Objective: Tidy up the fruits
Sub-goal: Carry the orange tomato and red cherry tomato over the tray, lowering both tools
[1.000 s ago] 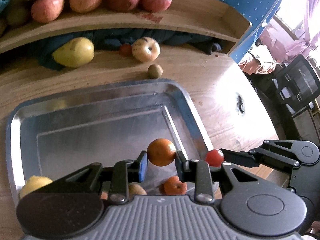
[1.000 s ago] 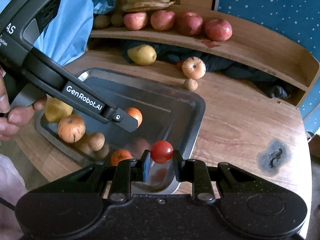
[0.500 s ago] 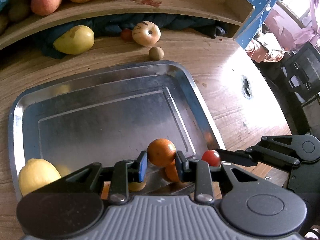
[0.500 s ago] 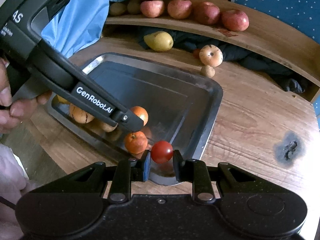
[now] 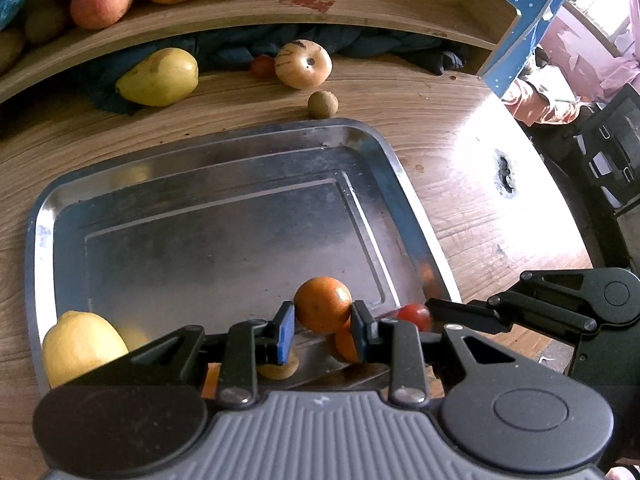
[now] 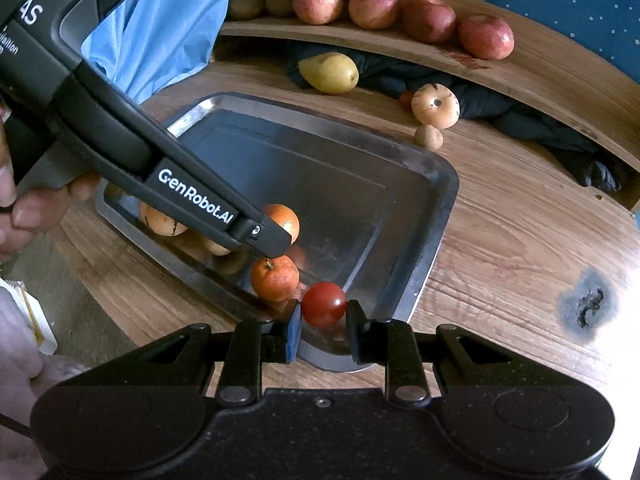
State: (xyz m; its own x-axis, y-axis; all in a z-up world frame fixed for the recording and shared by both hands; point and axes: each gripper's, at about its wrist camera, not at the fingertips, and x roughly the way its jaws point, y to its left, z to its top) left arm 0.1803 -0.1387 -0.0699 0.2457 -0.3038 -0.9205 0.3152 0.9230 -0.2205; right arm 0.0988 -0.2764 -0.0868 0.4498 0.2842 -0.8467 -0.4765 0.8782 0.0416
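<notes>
My left gripper [image 5: 323, 322] is shut on an orange [image 5: 323, 304] and holds it low over the near right corner of the metal tray [image 5: 208, 216]. A second orange [image 6: 274, 276], a yellow lemon [image 5: 82, 346] and brownish fruits lie in the tray's near end. My right gripper [image 6: 323, 316] is shut on a small red tomato [image 6: 323, 304] above the tray's near corner; the tomato also shows in the left wrist view [image 5: 414, 314]. The left gripper's body [image 6: 192, 196] crosses the right wrist view.
On the wooden table beyond the tray lie a yellow pear [image 5: 160, 78], a pale round fruit [image 5: 303, 64], a small brown fruit [image 5: 322, 104] and a small red one [image 5: 262, 66]. A curved wooden shelf [image 5: 360, 4] holds red apples. A dark burn mark [image 6: 586, 304] is on the table.
Both grippers have drawn back toward the tray's near corner and lowered, still holding the orange and the tomato. More of the tray and lemon now shows.
</notes>
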